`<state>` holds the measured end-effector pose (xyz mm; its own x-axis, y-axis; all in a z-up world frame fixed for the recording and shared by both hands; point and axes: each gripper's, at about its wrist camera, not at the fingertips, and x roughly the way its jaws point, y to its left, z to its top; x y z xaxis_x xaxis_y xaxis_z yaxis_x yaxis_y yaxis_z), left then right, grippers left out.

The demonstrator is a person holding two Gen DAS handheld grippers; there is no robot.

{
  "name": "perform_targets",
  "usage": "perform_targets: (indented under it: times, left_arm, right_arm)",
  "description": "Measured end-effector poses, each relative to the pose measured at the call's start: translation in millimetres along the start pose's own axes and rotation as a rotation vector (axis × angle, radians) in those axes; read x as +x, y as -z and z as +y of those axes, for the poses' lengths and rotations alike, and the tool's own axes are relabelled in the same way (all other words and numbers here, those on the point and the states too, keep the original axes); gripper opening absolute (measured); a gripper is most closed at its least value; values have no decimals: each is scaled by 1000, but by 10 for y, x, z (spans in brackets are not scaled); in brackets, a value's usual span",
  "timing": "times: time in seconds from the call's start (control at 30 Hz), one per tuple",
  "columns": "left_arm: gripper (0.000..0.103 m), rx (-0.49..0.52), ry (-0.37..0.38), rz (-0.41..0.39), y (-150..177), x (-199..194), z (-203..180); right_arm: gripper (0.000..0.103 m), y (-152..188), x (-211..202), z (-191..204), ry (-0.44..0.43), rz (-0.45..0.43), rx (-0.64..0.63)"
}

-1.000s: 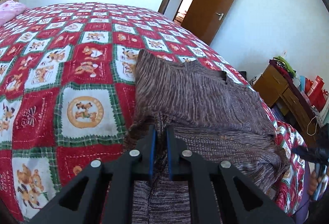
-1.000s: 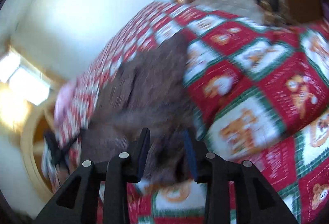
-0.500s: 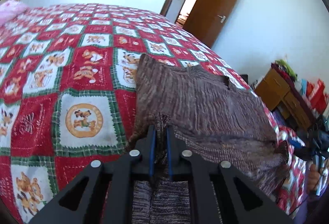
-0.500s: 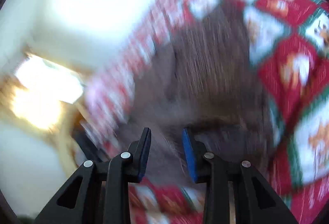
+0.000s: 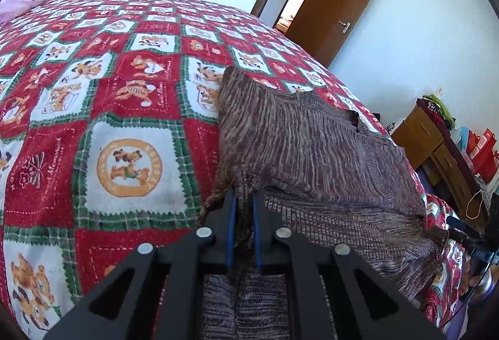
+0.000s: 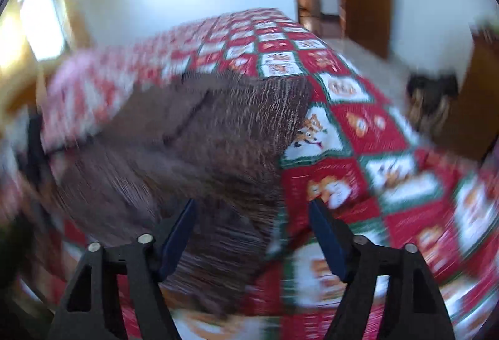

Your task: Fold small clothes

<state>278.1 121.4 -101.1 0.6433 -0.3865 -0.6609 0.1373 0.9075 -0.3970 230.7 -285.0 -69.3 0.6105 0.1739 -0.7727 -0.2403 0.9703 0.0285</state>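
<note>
A brown striped knit garment (image 5: 312,146) lies on a bed with a red, white and green checked cover (image 5: 124,84). My left gripper (image 5: 244,199) is shut on a pinched fold at the garment's near left edge, and cloth hangs down between its arms. In the blurred right wrist view the same garment (image 6: 218,128) spreads left of centre. My right gripper (image 6: 252,206) hangs over the garment's near right part with its jaws opening. Its blue pads stand wide apart and do not press on the cloth below them.
A brown wooden door (image 5: 336,6) stands open at the far side of the bed. A wooden dresser (image 5: 436,146) with clothes and red bags is on the right. A pink pillow (image 5: 18,0) lies at the bed's far left.
The right gripper's jaws have spread much wider and the hand has rolled, so the bed now looks level. The left gripper keeps its hold on the fold and has barely moved.
</note>
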Motion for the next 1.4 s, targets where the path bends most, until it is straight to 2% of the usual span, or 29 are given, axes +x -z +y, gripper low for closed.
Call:
perform_targets:
  times: [0.13, 0.2, 0.3, 0.33, 0.37, 0.4, 0.43, 0.5, 0.6, 0.7, 0.8, 0.97, 1.17, 1.4]
  left_arm:
    - [10, 5, -11, 2, 7, 24, -9]
    - [10, 10, -16, 4, 8, 31, -16]
    - [10, 11, -21, 8, 5, 41, -16]
    - [10, 12, -22, 7, 7, 38, -18]
    - [10, 12, -25, 7, 10, 27, -19]
    - [10, 11, -24, 5, 13, 18, -20]
    - [10, 9, -21, 4, 18, 7, -14]
    - [10, 6, -15, 2, 25, -9, -3]
    - [10, -8, 0, -5, 25, -52, 20]
    - [10, -18, 18, -32, -2, -146, 3]
    - [10, -21, 31, -56, -36, -233, -34]
    - [10, -3, 38, -100, -94, -419, -110]
    - [10, 19, 19, -143, -248, -532, -162]
    - [10, 49, -16, -158, -595, -355, -284]
  right_arm:
    - [73, 23, 148, 129, 21, 78, -305]
    - [73, -14, 231, 315, 11, 75, -440]
    - [73, -77, 358, 508, -45, 61, -558]
    - [69, -89, 407, 552, -78, 76, -569]
    - [39, -104, 479, 578, -114, 105, -573]
    - [17, -97, 539, 597, -152, 151, -564]
    - [4, -100, 594, 592, -168, 182, -547]
    - [4, -82, 542, 554, -179, 182, -513]
    - [4, -63, 406, 387, -184, 174, -388]
    - [4, -82, 221, 221, -163, 109, -232]
    - [4, -122, 16, 12, -179, 27, -52]
    - [4, -184, -154, -156, -162, -74, 130]
    - [4, -336, -181, -135, -122, -133, 196]
    - [4, -725, -197, -208, -51, -199, 171]
